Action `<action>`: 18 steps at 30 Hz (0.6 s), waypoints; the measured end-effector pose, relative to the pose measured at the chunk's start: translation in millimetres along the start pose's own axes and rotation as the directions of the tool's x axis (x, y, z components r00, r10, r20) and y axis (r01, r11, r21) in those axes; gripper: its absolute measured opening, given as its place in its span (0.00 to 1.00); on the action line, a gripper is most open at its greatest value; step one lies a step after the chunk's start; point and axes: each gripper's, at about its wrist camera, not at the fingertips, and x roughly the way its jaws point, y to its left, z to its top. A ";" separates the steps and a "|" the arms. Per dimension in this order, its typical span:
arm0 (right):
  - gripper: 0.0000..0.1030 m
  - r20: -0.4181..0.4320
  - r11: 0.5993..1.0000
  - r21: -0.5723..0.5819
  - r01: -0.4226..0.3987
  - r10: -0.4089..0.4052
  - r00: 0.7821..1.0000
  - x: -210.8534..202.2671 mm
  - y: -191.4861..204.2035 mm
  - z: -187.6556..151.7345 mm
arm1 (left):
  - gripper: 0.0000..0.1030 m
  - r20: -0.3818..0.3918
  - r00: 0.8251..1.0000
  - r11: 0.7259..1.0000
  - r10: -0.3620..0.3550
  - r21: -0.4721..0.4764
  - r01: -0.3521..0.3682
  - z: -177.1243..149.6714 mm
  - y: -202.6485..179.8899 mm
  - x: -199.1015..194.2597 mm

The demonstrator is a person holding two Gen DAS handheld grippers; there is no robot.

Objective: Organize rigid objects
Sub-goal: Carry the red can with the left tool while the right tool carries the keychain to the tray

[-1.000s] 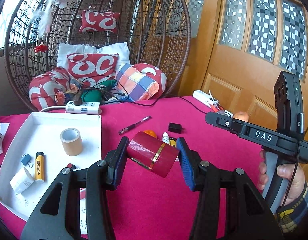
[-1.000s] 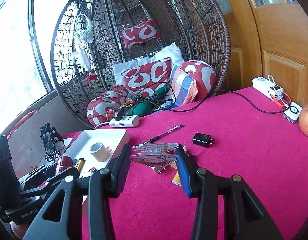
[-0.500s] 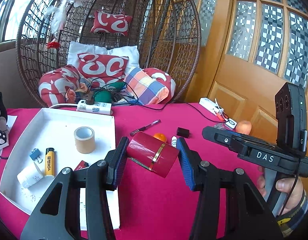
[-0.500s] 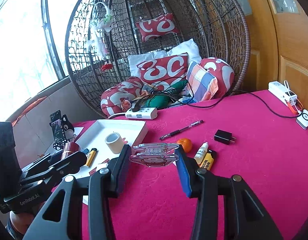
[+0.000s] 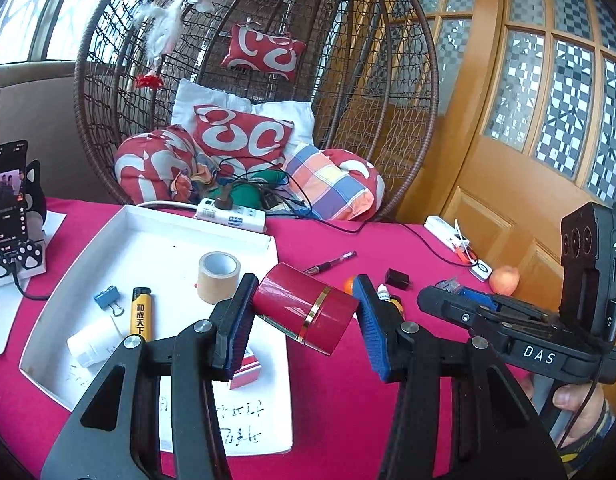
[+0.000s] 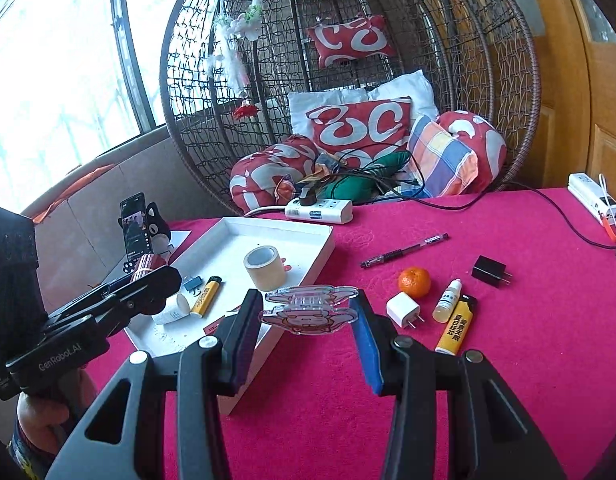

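Observation:
My left gripper (image 5: pixel 304 312) is shut on a red cylindrical can with a gold band (image 5: pixel 304 307), carried tilted above the right edge of the white tray (image 5: pixel 156 220). In the right wrist view my right gripper (image 6: pixel 308 314) is shut on a clear pink cartoon clip (image 6: pixel 308 308), held flat above the tray's near right corner (image 6: pixel 323 240). Inside the tray lie a tape roll (image 5: pixel 219 277), a yellow lighter (image 5: pixel 140 314), a blue binder clip (image 5: pixel 108 298), a white bottle (image 5: pixel 92 344) and a small red box (image 5: pixel 246 372).
On the pink tablecloth right of the tray lie a pen (image 6: pixel 403 251), a mandarin (image 6: pixel 414 281), a white charger (image 6: pixel 403 309), a dropper bottle (image 6: pixel 447 301), a second yellow lighter (image 6: pixel 457 325) and a black charger (image 6: pixel 489 271). A phone on a stand (image 5: pixel 8 196) is left; a power strip (image 6: pixel 319 210) behind.
Both grippers have travelled left across the table with their objects still held. The tray now sits under and in front of them, and the loose items have slid to the right of view.

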 end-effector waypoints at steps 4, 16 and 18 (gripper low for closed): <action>0.44 -0.014 1.000 -0.025 -0.005 0.005 1.000 5.8 9.1 2.5 | 0.47 0.012 1.000 0.999 0.015 -0.031 -0.014 0.1 14.2 -5.3; 0.44 -0.056 0.995 -0.088 -0.039 0.034 0.998 27.6 35.7 8.1 | 0.47 0.018 0.997 0.991 0.070 -0.111 -0.068 -1.4 57.6 -12.9; 0.44 -0.063 0.994 -0.101 -0.046 0.040 0.997 32.9 41.9 9.0 | 0.47 0.017 0.996 0.988 0.087 -0.128 -0.084 -1.9 66.0 -14.9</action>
